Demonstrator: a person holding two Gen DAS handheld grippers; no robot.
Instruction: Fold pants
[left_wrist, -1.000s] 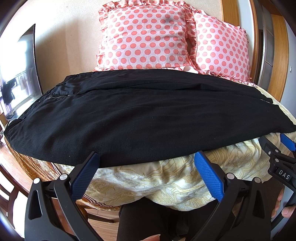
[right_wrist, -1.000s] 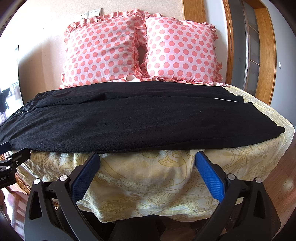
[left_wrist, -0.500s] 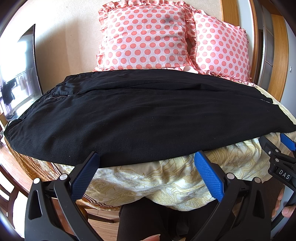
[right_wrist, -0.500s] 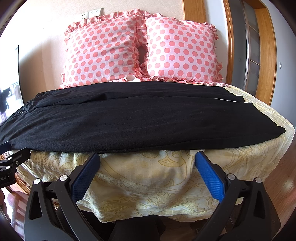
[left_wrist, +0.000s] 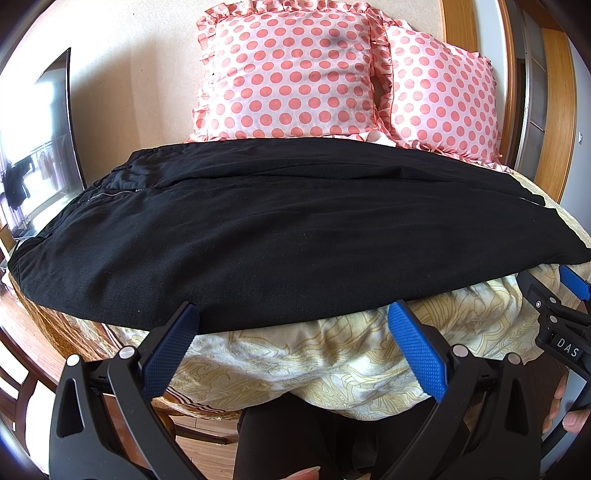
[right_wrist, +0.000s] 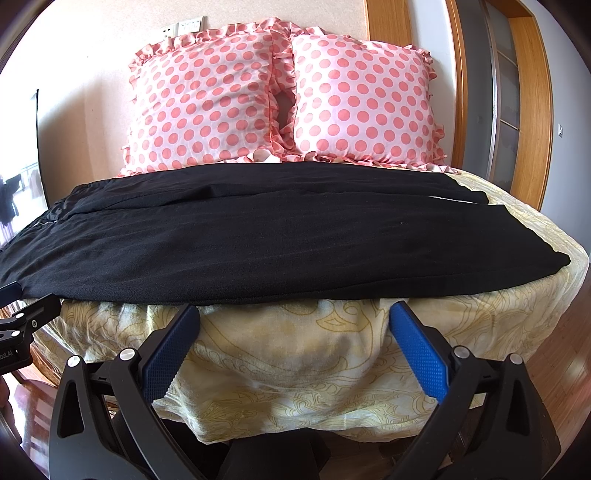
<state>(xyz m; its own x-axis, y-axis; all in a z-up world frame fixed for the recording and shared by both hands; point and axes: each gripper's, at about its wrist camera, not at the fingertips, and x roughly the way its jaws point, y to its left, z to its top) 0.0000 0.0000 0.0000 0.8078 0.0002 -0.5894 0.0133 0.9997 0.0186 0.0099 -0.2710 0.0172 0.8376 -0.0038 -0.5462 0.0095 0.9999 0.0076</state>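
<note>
The black pants (right_wrist: 236, 243) lie spread lengthwise across the bed (right_wrist: 332, 354), waistband toward 9 o'clock and leg hems toward 3 o'clock, one leg beside the other with a seam-like gap between them. Two polka-dot pillows (right_wrist: 280, 99) stand at 12 o'clock behind them. As far as I can judge, no fold is made yet: the garment is only laid flat, so every fold remains. The left claw (left_wrist: 291, 325) hovers at the near hem edge, spread wide, gripping nothing. The right claw (right_wrist: 293, 321) hangs just below the pants' near edge at 6 o'clock, likewise spread and empty. Neither blue pad (right_wrist: 417, 350) clearly touches the cloth.
</note>
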